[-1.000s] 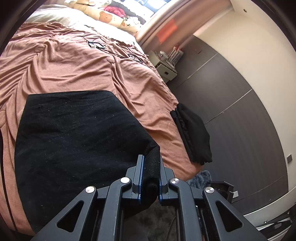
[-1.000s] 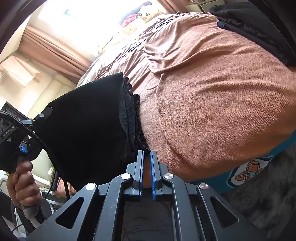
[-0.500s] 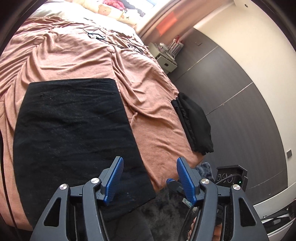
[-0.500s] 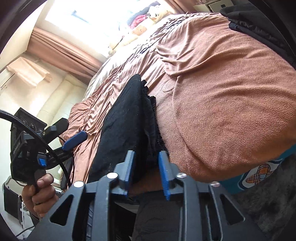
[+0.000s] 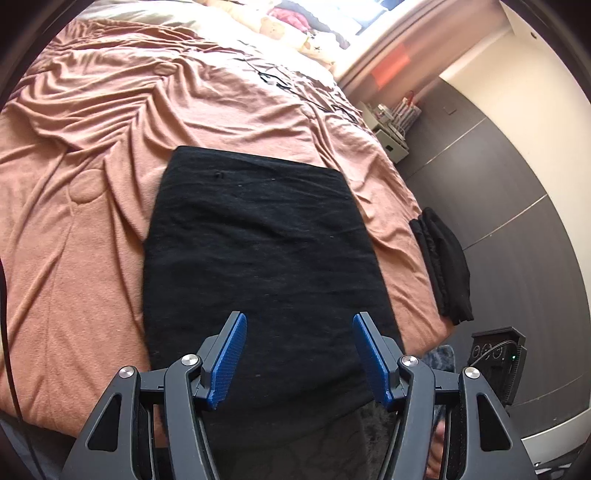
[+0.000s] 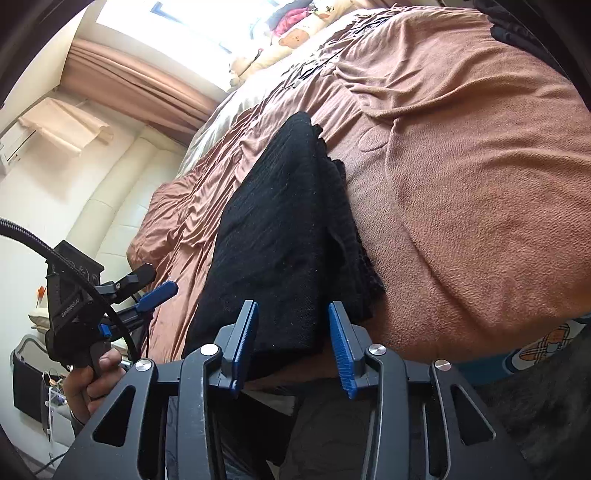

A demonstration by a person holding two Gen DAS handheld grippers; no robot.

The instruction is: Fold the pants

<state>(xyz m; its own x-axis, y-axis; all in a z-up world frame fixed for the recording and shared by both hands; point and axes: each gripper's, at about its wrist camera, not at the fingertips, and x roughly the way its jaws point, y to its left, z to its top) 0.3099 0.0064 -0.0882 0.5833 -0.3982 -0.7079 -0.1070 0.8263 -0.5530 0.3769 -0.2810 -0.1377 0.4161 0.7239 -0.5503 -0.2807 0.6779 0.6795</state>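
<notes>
The black pants (image 5: 258,258) lie folded flat in a long rectangle on the brown bedsheet (image 5: 92,129), their near end hanging slightly over the bed's front edge. My left gripper (image 5: 299,317) is open above that near end and holds nothing. In the right wrist view the pants (image 6: 280,229) show stacked layers along their right side. My right gripper (image 6: 292,306) has its jaws closing, the near corner of the pants lying between them, and the pads do not press on it. The left gripper (image 6: 155,291) appears at the left there, held by a hand (image 6: 92,376).
A second folded black garment (image 5: 443,266) lies on the bed's right edge. Soft toys and pillows (image 5: 280,26) sit at the head of the bed. A nightstand (image 5: 391,125) stands by the dark wall, and a black device (image 5: 498,354) on the floor.
My left gripper let go of the pants corner, opened, and shifted over the middle of the near end. My right gripper opened from shut. The pants now lie flat.
</notes>
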